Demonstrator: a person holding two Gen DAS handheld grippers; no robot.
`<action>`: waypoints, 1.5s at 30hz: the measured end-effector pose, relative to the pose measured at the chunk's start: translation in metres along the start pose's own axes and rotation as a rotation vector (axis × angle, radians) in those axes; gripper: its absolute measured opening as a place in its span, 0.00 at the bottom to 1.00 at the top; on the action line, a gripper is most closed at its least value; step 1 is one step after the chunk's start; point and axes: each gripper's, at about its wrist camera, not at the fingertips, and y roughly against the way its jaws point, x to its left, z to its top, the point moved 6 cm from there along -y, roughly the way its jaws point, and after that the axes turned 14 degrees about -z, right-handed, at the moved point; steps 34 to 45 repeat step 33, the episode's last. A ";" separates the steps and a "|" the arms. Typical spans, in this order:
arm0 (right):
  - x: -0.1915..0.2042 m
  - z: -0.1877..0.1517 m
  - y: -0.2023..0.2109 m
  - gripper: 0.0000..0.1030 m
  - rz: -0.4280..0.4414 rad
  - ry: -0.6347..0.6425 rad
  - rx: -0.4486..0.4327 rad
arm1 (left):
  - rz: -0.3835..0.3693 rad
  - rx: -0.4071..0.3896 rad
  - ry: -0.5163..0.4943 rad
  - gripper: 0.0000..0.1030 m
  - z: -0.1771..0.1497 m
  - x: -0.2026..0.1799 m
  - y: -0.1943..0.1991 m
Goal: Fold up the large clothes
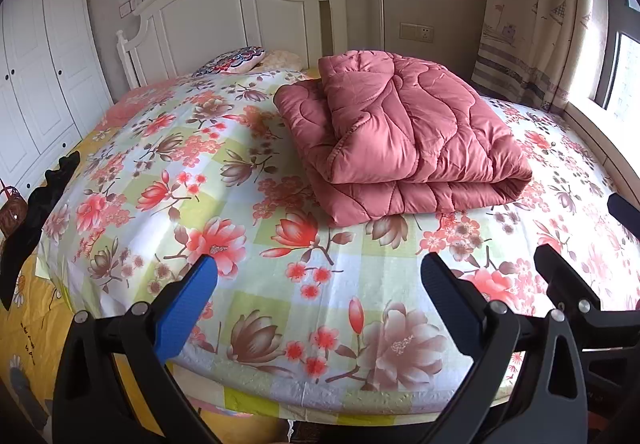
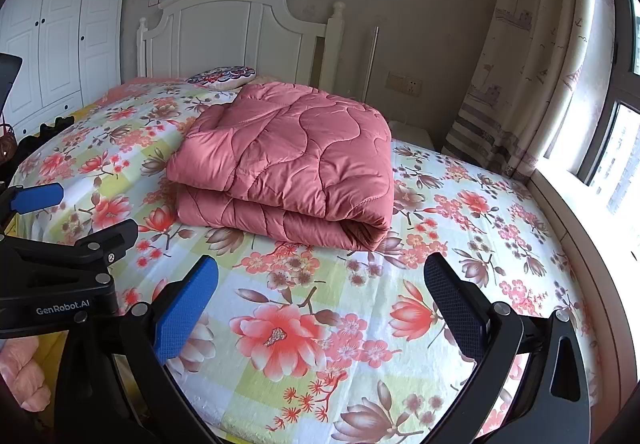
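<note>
Both grippers, left gripper [image 1: 320, 284] and right gripper [image 2: 322, 286], have fingers spread wide, holding nothing. Ahead of them, well apart, the puffy pink quilted blanket [image 2: 288, 168] sits folded on the flowery bed [image 2: 460, 204]. It looks soft, bulky; grab its thick rolled edge.

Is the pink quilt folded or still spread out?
Folded. The pink quilt sits as a compact stacked bundle on the bed, with a rounded fold edge and layers visible at the front. Both grippers are open, away from it.
</note>
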 end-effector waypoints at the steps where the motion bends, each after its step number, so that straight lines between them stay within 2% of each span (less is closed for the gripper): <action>1: 0.000 0.000 0.000 0.96 0.001 -0.001 0.002 | -0.002 0.001 0.001 0.98 0.000 0.000 0.000; 21: -0.008 0.008 0.021 0.96 -0.003 -0.013 -0.030 | 0.004 -0.054 -0.012 0.98 0.006 -0.005 0.029; 27: -0.010 0.009 0.022 0.96 -0.012 -0.021 -0.022 | 0.053 -0.050 -0.026 0.97 0.007 -0.008 0.033; 45: -0.013 0.010 0.026 0.96 -0.008 -0.027 -0.032 | 0.041 -0.066 -0.037 0.97 0.009 -0.010 0.039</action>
